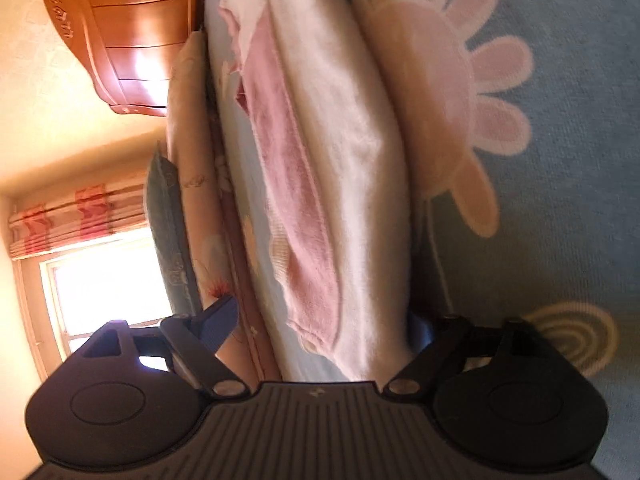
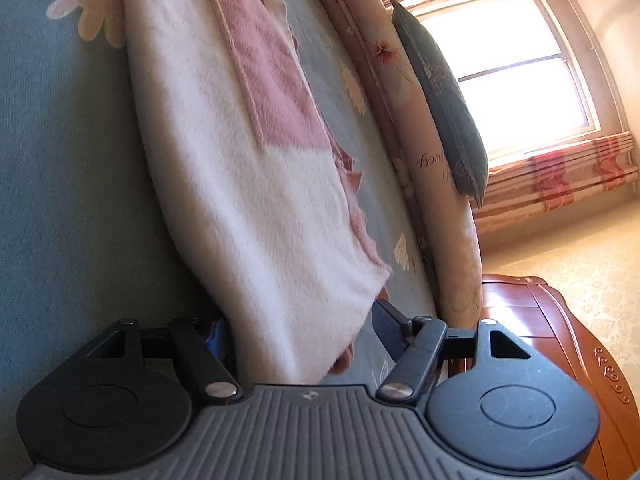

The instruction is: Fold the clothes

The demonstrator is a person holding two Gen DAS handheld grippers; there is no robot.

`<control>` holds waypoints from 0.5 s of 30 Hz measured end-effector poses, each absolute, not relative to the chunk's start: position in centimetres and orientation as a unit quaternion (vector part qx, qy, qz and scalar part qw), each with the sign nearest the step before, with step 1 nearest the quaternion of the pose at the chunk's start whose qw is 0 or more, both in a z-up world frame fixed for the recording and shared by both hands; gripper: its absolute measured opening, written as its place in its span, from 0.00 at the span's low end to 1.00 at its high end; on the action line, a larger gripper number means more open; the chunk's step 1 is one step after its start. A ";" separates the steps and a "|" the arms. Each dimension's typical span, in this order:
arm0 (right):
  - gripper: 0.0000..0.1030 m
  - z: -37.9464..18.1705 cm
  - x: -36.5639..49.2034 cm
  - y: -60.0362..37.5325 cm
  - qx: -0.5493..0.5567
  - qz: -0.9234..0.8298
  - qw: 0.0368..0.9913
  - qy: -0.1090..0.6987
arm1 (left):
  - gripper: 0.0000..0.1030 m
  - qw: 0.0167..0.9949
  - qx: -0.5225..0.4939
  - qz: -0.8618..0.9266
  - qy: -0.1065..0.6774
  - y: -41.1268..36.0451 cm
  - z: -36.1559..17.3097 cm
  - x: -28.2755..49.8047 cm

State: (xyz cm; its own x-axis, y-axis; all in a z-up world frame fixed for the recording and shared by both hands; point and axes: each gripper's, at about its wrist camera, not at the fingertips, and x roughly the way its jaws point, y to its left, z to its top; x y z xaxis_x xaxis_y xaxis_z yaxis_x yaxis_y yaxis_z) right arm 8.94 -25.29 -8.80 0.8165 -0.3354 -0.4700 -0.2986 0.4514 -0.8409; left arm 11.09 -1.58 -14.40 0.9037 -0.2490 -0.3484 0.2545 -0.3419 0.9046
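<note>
A fluffy white garment with a pink panel (image 1: 352,160) lies folded lengthwise on the blue flowered bedspread (image 1: 560,240). My left gripper (image 1: 322,324) straddles the garment's near end. It is open: one finger (image 1: 220,322) stands clear of the cloth, and the other sits half hidden under the white edge. In the right wrist view the same garment (image 2: 240,160) runs away from the camera. My right gripper (image 2: 304,332) is open around its near corner, one finger (image 2: 386,328) beside the cloth and the other tucked behind the white fold.
A beige flowered pillow (image 1: 192,160) and a grey cushion (image 1: 164,208) lie along the far side of the bed, also the beige pillow (image 2: 432,160) and grey cushion (image 2: 440,100). Beyond stand orange wooden furniture (image 1: 132,32) (image 2: 540,320) and a bright window (image 2: 512,68).
</note>
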 end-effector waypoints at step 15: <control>0.12 -7.8 7.9 -25.5 -0.500 0.024 0.810 0.306 | 0.06 0.609 0.757 -0.233 0.038 -2.4 -13.6 11.8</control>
State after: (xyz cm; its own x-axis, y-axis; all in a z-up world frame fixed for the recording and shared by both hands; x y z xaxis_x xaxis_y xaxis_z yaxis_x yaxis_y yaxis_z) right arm 7.89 -25.47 -7.82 0.8115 -0.2674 -0.5196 -0.3448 0.4988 -0.7952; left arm 11.76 -2.42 -13.61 0.8885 -0.2263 -0.3991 0.3413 -0.2555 0.9046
